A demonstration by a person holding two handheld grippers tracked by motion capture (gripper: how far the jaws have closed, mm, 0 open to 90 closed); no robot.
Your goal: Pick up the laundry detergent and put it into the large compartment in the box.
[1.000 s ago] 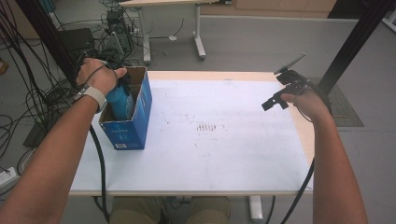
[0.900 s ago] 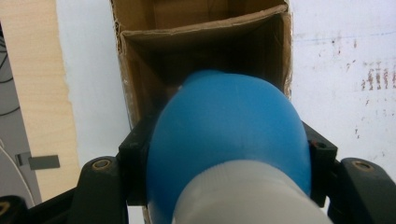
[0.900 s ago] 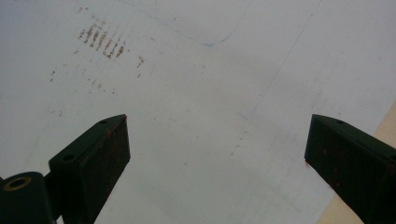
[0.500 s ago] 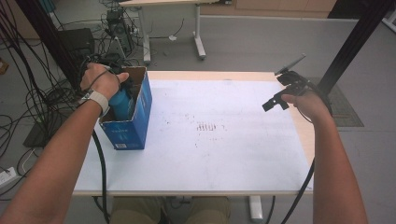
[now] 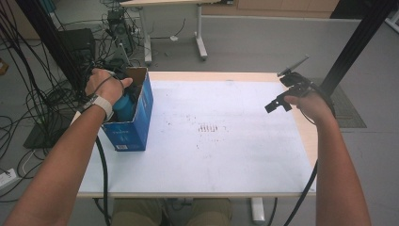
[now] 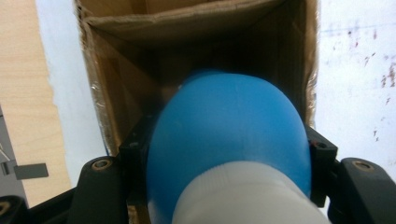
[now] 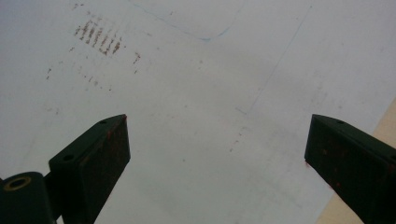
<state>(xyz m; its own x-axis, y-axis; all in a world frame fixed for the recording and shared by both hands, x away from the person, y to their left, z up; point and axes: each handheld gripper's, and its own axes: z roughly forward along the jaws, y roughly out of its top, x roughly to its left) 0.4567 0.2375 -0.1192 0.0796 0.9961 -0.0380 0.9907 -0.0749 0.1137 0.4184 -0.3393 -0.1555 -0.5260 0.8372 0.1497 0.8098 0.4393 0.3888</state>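
Observation:
A blue bottle point(image 6: 229, 135) with a white cap point(image 6: 243, 193) points bottom-first into an open blue cardboard box point(image 5: 141, 108) at the table's left edge. My left gripper point(image 6: 224, 158) is shut on the bottle, one jaw on each side of its body; in the high view the bottle point(image 5: 123, 106) sits half inside the box under the person's left hand. My right gripper point(image 7: 215, 154) hangs open above the white table cover with nothing between its jaws; in the high view the right gripper point(image 5: 277, 101) is at the table's right side.
The white table cover point(image 5: 226, 141) carries small brown marks point(image 5: 207, 128) near its middle. A bare wooden strip point(image 5: 308, 136) runs along the table's right edge. Cables and equipment point(image 5: 56, 56) crowd the floor at the left, and a black post point(image 5: 357, 42) stands at the right.
The left hand has shifted slightly back and to the left with the bottle, still inside the box opening. The right gripper has stayed put.

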